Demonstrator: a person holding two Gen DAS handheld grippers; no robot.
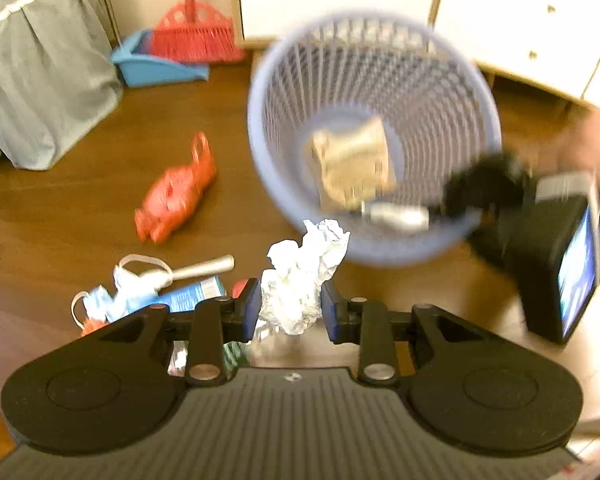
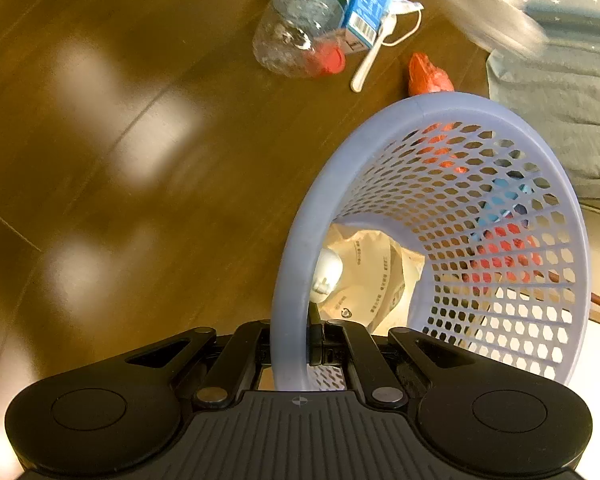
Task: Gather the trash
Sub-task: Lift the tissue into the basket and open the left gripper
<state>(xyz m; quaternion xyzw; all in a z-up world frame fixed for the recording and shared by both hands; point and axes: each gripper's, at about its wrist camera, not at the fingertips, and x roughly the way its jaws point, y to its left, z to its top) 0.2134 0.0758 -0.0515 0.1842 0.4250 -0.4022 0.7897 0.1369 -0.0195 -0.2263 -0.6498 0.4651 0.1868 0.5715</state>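
Between left gripper [image 1: 288,308] pads, nipped tight: crumpled white paper ball [image 1: 300,280], just near of lavender perforated plastic basket [image 1: 374,136]. Right gripper [image 2: 296,344] jaws clamped on basket's rim, tilted above brown wooden floor [image 2: 100,140].

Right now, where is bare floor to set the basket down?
Open wooden floor lies left of the lilac mesh basket, held at its rim by the right hand-held gripper. It's crowded ahead: clear plastic bottle, blue carton, white spoon, red crumpled bag.
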